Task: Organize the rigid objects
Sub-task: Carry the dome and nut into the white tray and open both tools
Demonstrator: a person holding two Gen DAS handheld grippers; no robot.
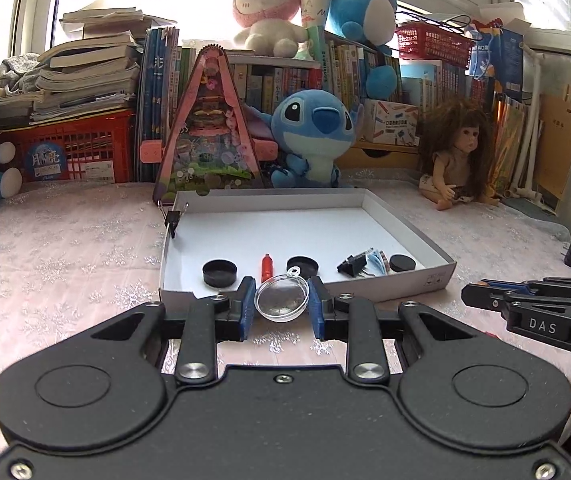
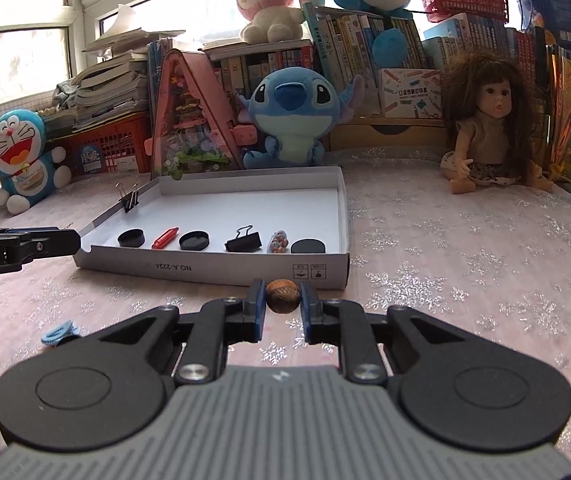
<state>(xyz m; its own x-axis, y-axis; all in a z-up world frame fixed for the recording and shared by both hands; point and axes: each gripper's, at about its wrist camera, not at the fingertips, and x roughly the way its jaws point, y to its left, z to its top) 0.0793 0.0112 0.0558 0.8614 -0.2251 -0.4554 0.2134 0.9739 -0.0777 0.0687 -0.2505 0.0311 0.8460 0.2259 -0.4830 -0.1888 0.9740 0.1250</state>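
Box: the white shallow box lies on the pink cloth, at 12 o'clock of both grippers.
Row in box: the right wrist view shows it clearly: three black caps, a red tube, a binder clip.
Left gripper: the left gripper pinches a clear half-sphere just before the box's near wall.
Right gripper: the right gripper pinches a brown walnut, not visible in the left view.
Blue piece: a small blue piece lies on the cloth at 9 o'clock, in the right view only.
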